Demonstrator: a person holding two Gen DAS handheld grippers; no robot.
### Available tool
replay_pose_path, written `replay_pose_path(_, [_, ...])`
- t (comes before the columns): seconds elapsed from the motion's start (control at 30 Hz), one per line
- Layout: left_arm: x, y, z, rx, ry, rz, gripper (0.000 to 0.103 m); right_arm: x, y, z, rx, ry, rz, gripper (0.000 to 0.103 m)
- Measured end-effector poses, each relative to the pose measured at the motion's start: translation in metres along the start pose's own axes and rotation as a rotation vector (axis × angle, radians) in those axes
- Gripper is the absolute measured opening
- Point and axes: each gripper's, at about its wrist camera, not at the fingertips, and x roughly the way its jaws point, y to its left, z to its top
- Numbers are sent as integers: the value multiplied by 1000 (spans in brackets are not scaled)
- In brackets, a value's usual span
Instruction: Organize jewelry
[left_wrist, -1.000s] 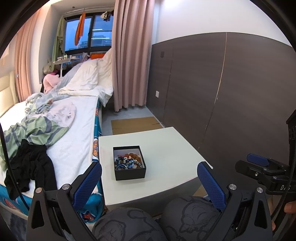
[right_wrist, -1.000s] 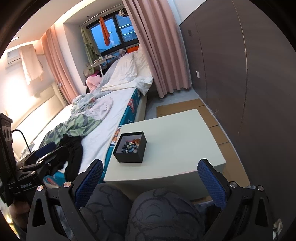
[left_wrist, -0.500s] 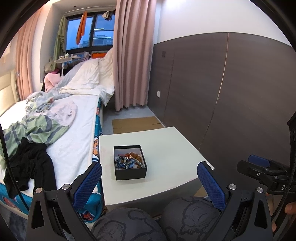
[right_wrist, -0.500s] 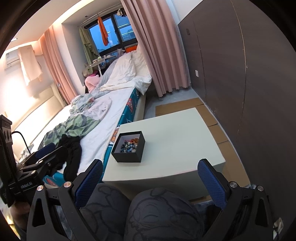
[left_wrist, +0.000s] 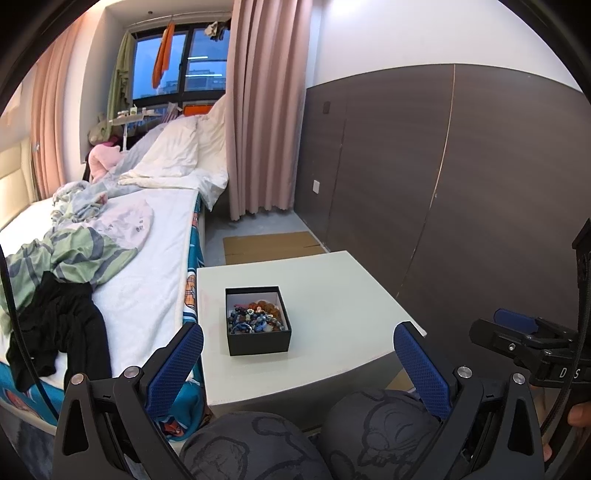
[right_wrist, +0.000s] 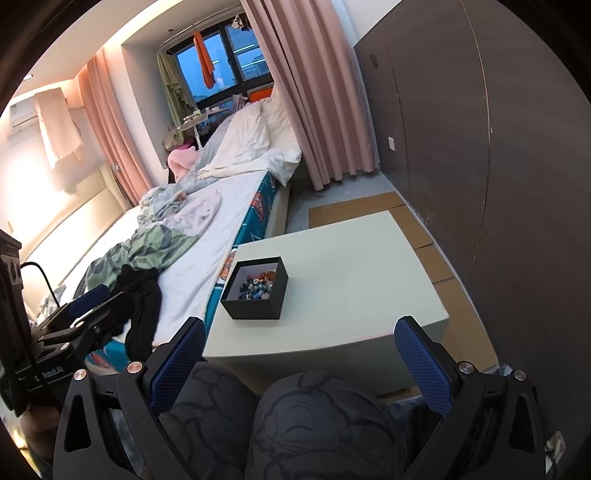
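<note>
Waiting: both hand-held grippers are hanging low over the person's knees, not touching anything yet.
Box: the small square black cardboard box (left_wrist: 258, 320) is sitting on the pale flat-topped table (left_wrist: 332, 295), near the side by the bed (left_wrist: 147, 258).
Jewelry: the jumble of coloured bead jewelry (left_wrist: 256, 316) is lying inside the box.
Left hand-held gripper (left_wrist: 298, 363): its blue fingers are spreading wide, holding nothing.
Right hand-held gripper (right_wrist: 300, 363): it is spreading wide too, also holding nothing.
Which way: the box is lying straight ahead of the left one, and ahead and a bit left of the right one.
Nearer: I am guessing the left one.
</note>
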Motion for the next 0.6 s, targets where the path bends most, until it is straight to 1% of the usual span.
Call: replay_pose_path(0.6, [-3, -1, -2, 5, -7, -3, 103, 1, 0, -2, 7, 6, -2, 103])
